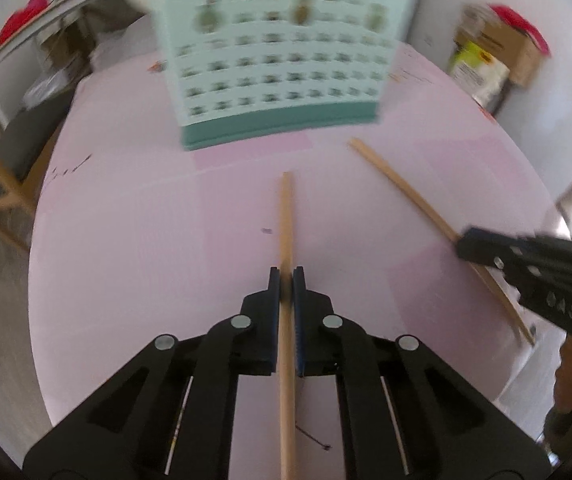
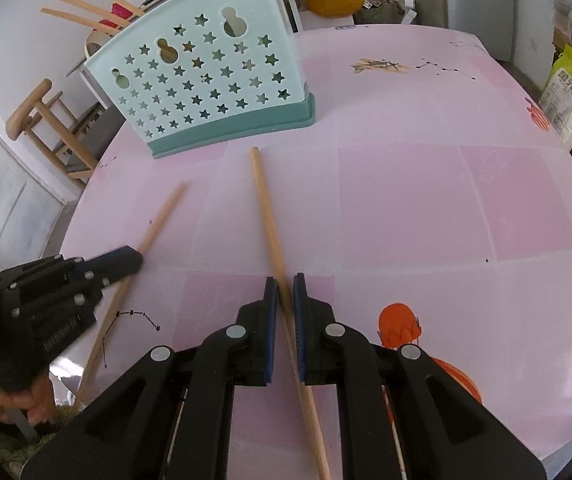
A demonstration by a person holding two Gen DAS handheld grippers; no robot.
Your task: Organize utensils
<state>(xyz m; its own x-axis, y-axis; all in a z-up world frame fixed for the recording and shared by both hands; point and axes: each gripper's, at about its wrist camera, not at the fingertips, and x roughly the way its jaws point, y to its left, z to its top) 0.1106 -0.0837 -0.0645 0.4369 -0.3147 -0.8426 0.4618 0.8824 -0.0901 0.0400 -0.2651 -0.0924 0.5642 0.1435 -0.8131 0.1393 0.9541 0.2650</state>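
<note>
Two wooden chopsticks are over the pink table. My left gripper is shut on one chopstick, which runs straight ahead between the blue pads. In the right wrist view that same left gripper and its chopstick appear at the left. My right gripper is shut on the other chopstick, which points toward the holder. From the left wrist view the right gripper grips its chopstick at the right. A mint-green utensil holder with star-shaped holes stands upright beyond both chopsticks; it also shows blurred in the left wrist view.
The round table has a pink checked cloth with an orange print near me. A wooden stool stands off the table's left edge. Several more chopsticks stick out behind the holder. Bags and boxes sit at the right wall.
</note>
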